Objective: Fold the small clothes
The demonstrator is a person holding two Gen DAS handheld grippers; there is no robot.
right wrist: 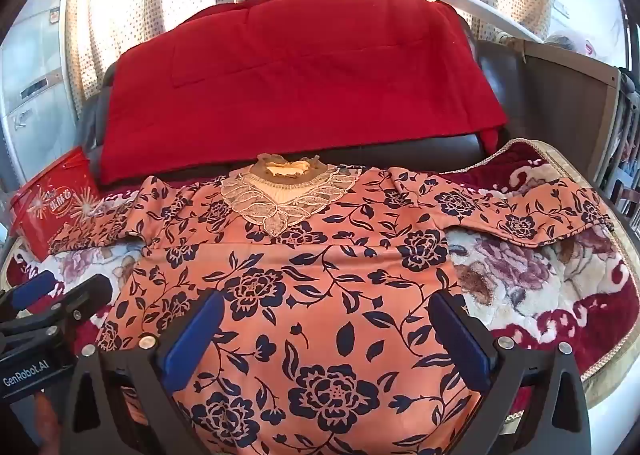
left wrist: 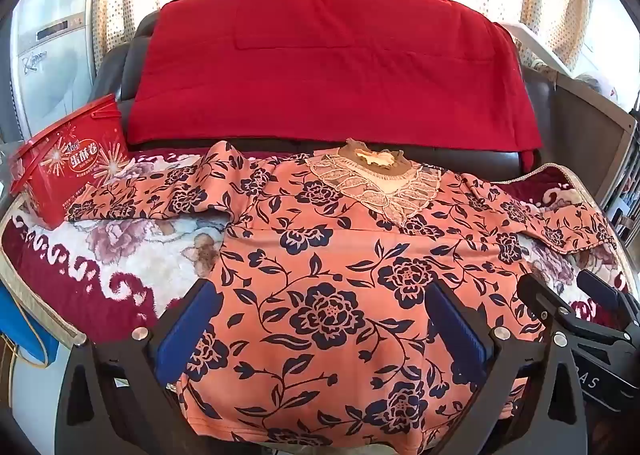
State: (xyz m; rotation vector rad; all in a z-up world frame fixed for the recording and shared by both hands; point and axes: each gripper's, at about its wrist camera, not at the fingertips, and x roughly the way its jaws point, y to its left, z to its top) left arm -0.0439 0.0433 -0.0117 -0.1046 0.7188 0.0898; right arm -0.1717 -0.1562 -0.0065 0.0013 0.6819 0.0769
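A salmon-pink top with dark blue flowers [left wrist: 332, 255] [right wrist: 320, 279] lies flat and face up on a floral blanket, its lace collar [left wrist: 376, 175] [right wrist: 284, 191] at the far side and both sleeves spread out sideways. My left gripper [left wrist: 320, 295] hovers open over the lower left part of the top, nothing between its blue pads. My right gripper [right wrist: 328, 307] hovers open over the lower right part, also holding nothing. Each gripper shows at the edge of the other's view.
A red tin box [left wrist: 68, 171] [right wrist: 52, 207] stands at the blanket's far left, by the left sleeve. A red quilt [left wrist: 332, 71] [right wrist: 296, 79] drapes over the dark seat behind. The floral blanket [left wrist: 120, 267] [right wrist: 552, 287] ends in a braided rim on both sides.
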